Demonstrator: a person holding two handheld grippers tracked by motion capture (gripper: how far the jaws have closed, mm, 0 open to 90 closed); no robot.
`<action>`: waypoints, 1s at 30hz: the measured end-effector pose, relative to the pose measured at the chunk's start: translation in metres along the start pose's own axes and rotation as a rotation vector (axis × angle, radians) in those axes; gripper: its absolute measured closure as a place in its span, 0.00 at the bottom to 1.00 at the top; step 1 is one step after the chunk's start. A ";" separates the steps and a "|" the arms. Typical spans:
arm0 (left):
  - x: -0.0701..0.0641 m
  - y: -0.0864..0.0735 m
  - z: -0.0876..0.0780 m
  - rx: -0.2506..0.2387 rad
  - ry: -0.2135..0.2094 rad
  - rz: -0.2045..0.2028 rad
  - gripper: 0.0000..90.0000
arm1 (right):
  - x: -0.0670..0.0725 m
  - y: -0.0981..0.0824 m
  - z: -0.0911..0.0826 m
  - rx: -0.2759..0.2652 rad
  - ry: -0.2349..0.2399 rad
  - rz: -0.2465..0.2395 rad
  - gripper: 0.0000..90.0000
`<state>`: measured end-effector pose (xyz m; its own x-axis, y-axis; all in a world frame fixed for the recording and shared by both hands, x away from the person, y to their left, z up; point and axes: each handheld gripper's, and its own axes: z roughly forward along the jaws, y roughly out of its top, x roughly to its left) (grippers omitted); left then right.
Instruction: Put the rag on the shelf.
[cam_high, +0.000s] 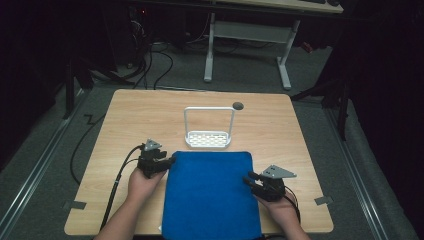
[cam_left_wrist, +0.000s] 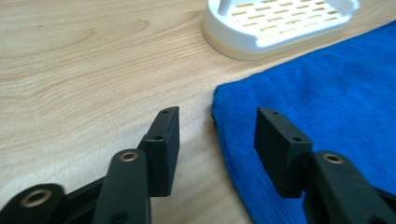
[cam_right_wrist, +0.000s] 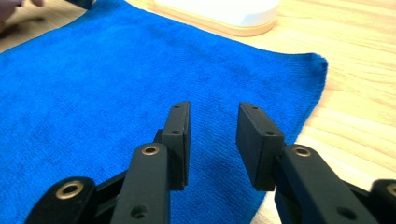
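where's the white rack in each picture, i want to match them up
High view: the white rack stands mid-table, just beyond the far edge of the blue towel.
Left gripper view: its slotted base sits at the top right, cut by the top edge of the picture.
Right gripper view: only a rim of its base sits at top centre.
Shared landmark: the blue towel, whose edge nearest the rack runs just below the rack in all three.

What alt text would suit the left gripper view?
The left gripper, jaws open, straddles the corner of a blue towel lying flat on a wooden table. A white slotted rack sits beyond.
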<state>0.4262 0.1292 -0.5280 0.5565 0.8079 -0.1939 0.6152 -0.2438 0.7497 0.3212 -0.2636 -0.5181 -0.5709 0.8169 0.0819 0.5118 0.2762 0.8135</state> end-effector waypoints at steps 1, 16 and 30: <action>0.000 0.001 0.003 0.006 -0.014 -0.008 0.60 | 0.000 0.000 0.000 0.002 0.005 0.005 0.73; -0.011 0.003 0.020 -0.005 0.005 0.005 0.92 | -0.014 0.001 0.007 -0.003 -0.078 0.042 0.62; -0.010 0.003 0.020 -0.004 0.000 0.008 0.95 | -0.054 0.037 0.060 0.131 -0.185 0.123 0.64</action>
<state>0.4337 0.1090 -0.5363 0.5615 0.8057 -0.1883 0.6085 -0.2479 0.7538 0.4095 -0.2669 -0.5266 -0.3780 0.9239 0.0593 0.6562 0.2222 0.7211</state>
